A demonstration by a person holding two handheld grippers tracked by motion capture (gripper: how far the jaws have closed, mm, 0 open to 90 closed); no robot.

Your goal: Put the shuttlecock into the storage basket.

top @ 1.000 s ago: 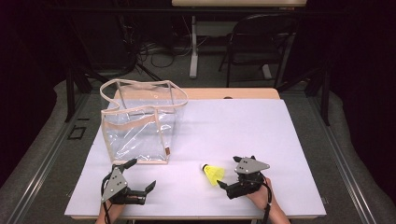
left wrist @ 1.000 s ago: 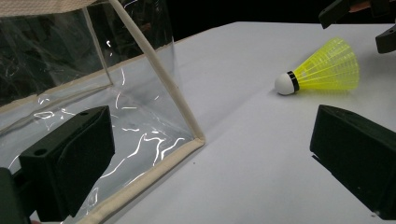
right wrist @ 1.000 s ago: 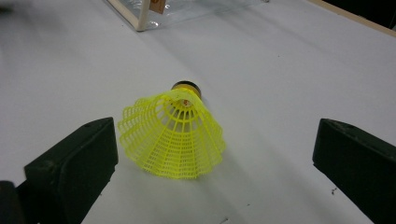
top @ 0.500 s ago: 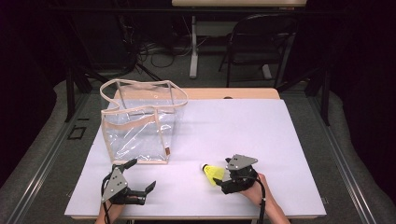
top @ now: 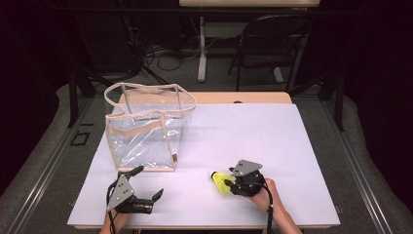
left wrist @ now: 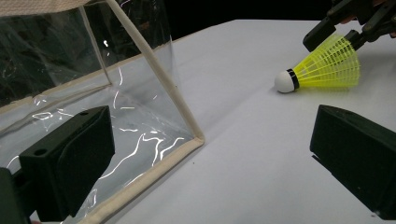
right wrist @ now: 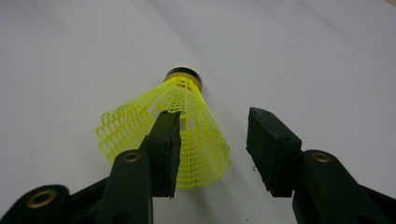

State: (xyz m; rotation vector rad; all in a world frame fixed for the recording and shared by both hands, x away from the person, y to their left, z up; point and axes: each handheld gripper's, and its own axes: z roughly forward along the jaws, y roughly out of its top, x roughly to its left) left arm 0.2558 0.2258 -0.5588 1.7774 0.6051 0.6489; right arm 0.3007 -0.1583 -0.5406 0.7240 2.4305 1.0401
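Note:
A yellow mesh shuttlecock with a white, black-banded cork lies on its side on the white table. My right gripper reaches over its wide skirt end. The jaws have just been closing. One jaw lies against the skirt and the other stands a small gap off it, so the gripper is open. My left gripper rests open and empty at the front left, beside the clear bag.
The clear plastic bag with beige trim and handles stands upright at the table's left, its mouth open upward. A chair and a desk leg with cables stand on the floor beyond the table's far edge.
The right gripper has slid left onto the shuttlecock's skirt and its jaws have narrowed around it. The left gripper and the bag have not moved.

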